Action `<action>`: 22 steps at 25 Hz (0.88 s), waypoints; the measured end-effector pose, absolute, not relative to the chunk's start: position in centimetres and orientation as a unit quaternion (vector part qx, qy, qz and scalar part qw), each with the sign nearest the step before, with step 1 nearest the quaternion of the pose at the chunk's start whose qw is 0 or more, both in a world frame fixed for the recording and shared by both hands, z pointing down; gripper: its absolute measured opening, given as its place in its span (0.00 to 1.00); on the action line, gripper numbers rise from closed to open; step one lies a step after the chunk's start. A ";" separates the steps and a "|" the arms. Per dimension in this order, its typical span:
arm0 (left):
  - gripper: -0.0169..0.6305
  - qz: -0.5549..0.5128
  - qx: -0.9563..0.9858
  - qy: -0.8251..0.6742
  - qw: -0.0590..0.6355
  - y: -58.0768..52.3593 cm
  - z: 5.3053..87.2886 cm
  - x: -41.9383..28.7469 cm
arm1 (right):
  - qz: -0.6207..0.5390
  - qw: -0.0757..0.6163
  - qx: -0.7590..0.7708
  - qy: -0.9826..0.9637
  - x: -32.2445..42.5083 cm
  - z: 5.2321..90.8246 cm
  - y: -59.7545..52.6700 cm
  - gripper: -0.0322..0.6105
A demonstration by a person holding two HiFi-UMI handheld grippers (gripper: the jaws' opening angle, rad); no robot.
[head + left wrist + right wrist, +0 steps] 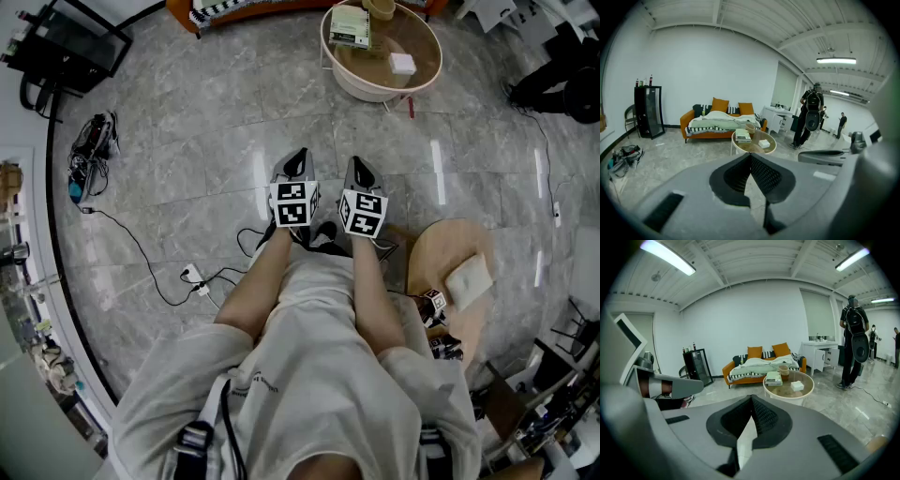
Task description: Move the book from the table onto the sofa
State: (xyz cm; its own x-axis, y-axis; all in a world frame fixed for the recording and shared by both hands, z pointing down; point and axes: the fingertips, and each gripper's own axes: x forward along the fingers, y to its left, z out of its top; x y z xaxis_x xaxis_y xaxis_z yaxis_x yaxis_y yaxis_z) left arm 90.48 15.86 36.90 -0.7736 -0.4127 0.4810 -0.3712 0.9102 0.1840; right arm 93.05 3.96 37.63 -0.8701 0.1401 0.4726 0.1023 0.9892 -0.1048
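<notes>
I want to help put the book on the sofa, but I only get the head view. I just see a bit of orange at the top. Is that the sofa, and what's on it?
Observer: Yes, that is the sofa. A pale blanket lies spread over its seat.
Operator: Is anybody close to it?
Observer: A person wearing a backpack stands off to the right of the round table, not between it and the sofa.
Operator: Are my grippers holding something?
Observer: No. The left gripper and the right gripper both have their jaws shut, with nothing between them.
</notes>
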 end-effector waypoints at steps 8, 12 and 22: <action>0.04 -0.046 0.201 -0.943 0.262 13.8 36.7 89.3 | 0.022 0.248 -0.088 -0.965 91.5 37.7 2.4 0.06; 0.04 -0.045 0.201 -0.943 0.261 13.3 36.8 88.6 | 0.016 0.248 -0.092 -0.964 90.3 37.8 1.9 0.06; 0.04 -0.056 0.179 -0.952 0.240 13.8 37.0 83.1 | 0.018 0.230 -0.150 -0.961 84.9 37.4 2.7 0.06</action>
